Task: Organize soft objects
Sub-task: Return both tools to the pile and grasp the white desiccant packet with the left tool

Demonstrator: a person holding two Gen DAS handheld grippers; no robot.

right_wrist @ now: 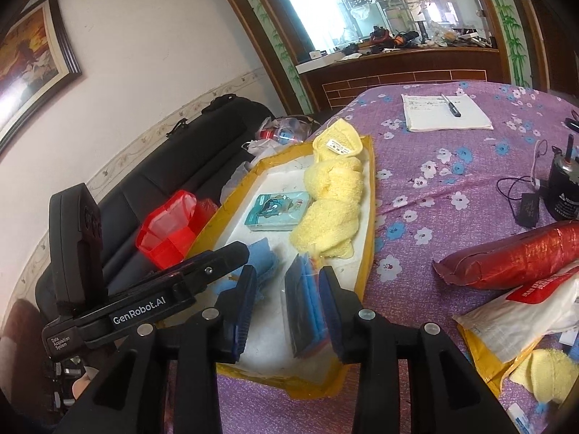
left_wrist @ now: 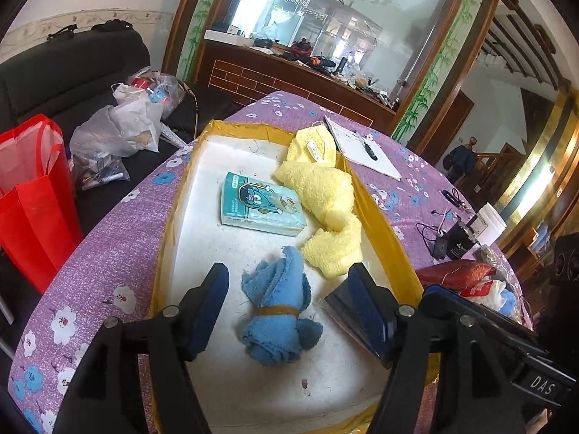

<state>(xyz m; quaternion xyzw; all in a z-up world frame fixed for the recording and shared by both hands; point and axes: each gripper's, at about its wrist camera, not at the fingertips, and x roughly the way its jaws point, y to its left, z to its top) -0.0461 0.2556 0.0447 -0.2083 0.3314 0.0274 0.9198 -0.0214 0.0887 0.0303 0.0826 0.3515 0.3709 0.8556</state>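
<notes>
Closest to my left camera are the left tongs [left_wrist: 289, 307], spread wide and pinching nothing. Between their two blue pads lies a rolled blue cloth [left_wrist: 280, 311], bound around its middle with a tan band. It rests on the white floor of a shallow tray [left_wrist: 380, 213] with yellow taped walls, toward the tray's near edge. I see a gap on each side of the roll, so neither pad touches it. Its long axis runs away from me, in line with the tongs, with the frayed open end pointing toward the tray's far edge.

My right tongs [right_wrist: 287, 300] are partly spread. A flat clear packet of blue cloths [right_wrist: 305, 303] stands on edge between the pads, near the tray's near right corner. The packet leans close against the right pad; I cannot tell whether it is pinched, and a clear gap separates it from the left pad.

Farther in, a teal tissue pack [left_wrist: 260, 204] lies flat near the tray's middle. A long yellow towel [left_wrist: 325, 199] trails along the tray's right wall, its tagged end draped over the far right corner.

My judgement: the left tongs are the nearer tool for the blue roll, already straddling it. Closing across the banded middle would grip its short width. The towel's near end lies just beyond the right pad and could snag.
</notes>
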